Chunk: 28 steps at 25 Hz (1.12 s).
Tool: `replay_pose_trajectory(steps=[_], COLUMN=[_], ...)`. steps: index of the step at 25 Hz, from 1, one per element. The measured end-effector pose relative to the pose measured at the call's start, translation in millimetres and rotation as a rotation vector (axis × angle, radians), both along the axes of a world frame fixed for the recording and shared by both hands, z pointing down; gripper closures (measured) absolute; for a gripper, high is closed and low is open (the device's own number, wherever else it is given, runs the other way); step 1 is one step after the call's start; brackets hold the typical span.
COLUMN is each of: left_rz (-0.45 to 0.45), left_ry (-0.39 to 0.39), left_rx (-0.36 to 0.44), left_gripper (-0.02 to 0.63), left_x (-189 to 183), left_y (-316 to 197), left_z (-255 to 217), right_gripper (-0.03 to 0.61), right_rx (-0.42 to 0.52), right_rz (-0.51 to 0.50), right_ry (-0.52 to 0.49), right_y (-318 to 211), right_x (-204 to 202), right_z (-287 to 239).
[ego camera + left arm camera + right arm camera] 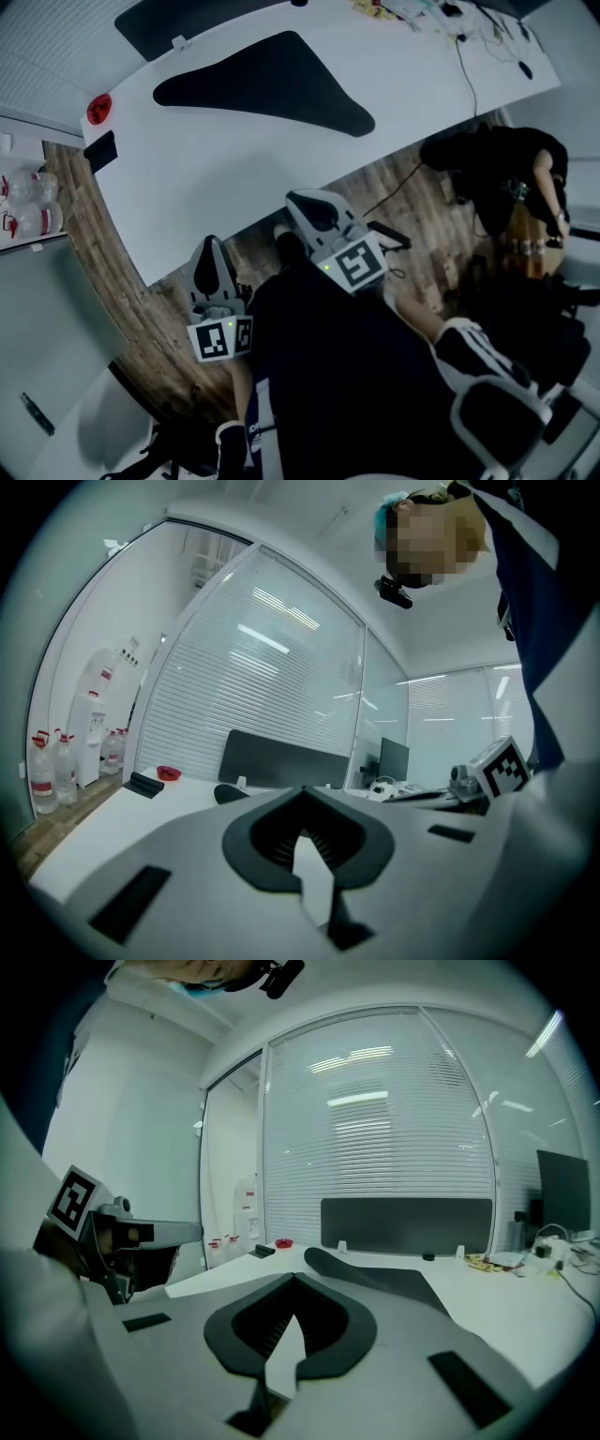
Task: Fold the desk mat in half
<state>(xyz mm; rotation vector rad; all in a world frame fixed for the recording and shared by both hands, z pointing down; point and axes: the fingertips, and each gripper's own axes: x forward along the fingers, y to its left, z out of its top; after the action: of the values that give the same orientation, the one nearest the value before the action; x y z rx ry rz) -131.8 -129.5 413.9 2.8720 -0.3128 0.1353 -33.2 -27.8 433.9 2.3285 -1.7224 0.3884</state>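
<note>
The black desk mat (272, 84) lies on the white desk (197, 187) in a curved, tapering shape, with one side lifted off the desk in the right gripper view (375, 1279). A small end of the desk mat (230, 794) shows in the left gripper view. Both grippers hang in front of the person's body, short of the desk's near edge and apart from the mat. My left gripper (210, 244) (302, 789) has its jaws together with nothing between them. My right gripper (294, 200) (295, 1277) is shut and empty too.
A red dish (98, 108) and a small black block (100, 150) sit at the desk's left end. A dark divider panel (187, 19) stands along the far side. Cables and clutter (469, 28) lie at the far right. Water bottles (28, 202) stand left; another person (506, 178) sits right.
</note>
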Motion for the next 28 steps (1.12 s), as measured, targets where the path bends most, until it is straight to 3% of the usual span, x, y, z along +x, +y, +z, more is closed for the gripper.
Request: replay_pose_trajectory(steps=[28], left_rz=[-0.018], left_ry=[0.015], left_rx=[0.006], left_gripper=[0.611], left_x=[-1.4], left_y=[-5.7], left_z=[-4.0], right_gripper=[0.575], right_rx=[-0.005], right_rz=[-0.006], right_ry=[-0.007], right_y=[-5.7], right_x=[-2.5], right_z=[-3.1])
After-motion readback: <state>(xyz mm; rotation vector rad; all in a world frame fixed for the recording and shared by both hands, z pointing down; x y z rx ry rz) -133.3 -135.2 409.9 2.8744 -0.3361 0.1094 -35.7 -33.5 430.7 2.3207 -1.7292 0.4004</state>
